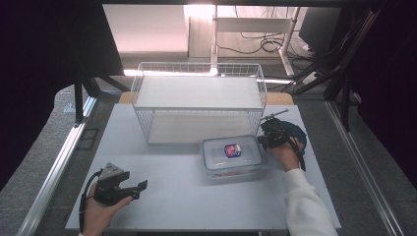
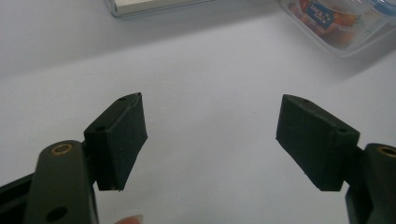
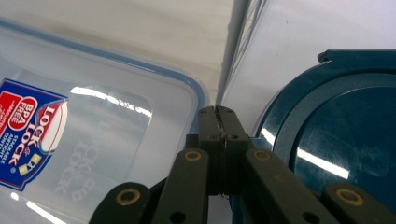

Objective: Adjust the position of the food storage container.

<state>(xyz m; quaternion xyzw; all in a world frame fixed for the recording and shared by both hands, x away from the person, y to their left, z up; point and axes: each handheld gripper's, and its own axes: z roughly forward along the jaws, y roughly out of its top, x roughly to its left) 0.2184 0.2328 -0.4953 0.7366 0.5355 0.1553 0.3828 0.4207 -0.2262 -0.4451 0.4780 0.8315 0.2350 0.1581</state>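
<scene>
A clear plastic lock-lid container (image 1: 231, 156) with a red and blue label (image 1: 232, 150) sits right of the table's middle; something orange shows through its wall (image 2: 336, 23). My right gripper (image 1: 262, 141) is at the container's far right corner. Its jaws are shut against each other (image 3: 217, 112) just over the lid's (image 3: 116, 121) rounded corner, and I see nothing between them. My left gripper (image 1: 139, 190) rests low at the table's front left. It stands open (image 2: 210, 140) with bare tabletop between its pads, well apart from the container.
A white wire basket rack (image 1: 196, 65) stands behind the container at the table's far side. A dark blue round lid or dish (image 1: 297, 132) lies right of my right gripper, close beside its jaws (image 3: 336, 135). White tabletop (image 1: 187, 196) stretches between the hands.
</scene>
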